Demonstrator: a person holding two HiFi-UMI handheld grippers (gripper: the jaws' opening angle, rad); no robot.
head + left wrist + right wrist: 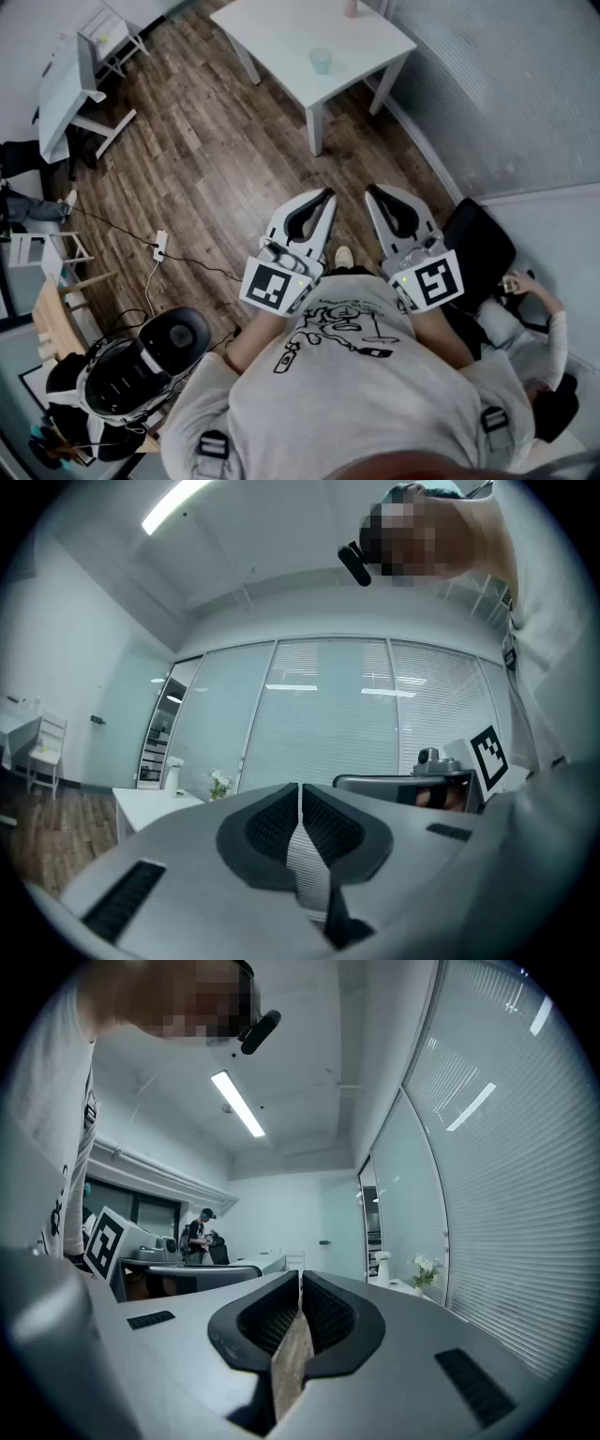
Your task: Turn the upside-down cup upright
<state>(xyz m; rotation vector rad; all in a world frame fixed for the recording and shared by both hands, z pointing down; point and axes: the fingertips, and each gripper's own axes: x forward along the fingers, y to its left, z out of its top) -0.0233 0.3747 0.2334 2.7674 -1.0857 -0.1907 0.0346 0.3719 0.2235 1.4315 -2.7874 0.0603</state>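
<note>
In the head view a pale teal see-through cup [322, 61] stands on a white table [281, 33] far ahead of me; I cannot tell which way up it is. My left gripper [325, 197] and right gripper [370, 192] are held side by side close to my chest, well short of the table, pointing level toward it. Both are shut with nothing between the jaws. The left gripper view shows its pads [323, 832] pressed together, and so does the right gripper view for its pads [267, 1321]. The cup shows in neither gripper view.
Wooden floor [206, 159] lies between me and the table. A power strip with cables [159, 246] lies at the left, with a black-and-white headset [141, 361] on a stand nearer me. A white desk [66, 89] is far left. A seated person [530, 323] and a dark chair [478, 244] are at my right.
</note>
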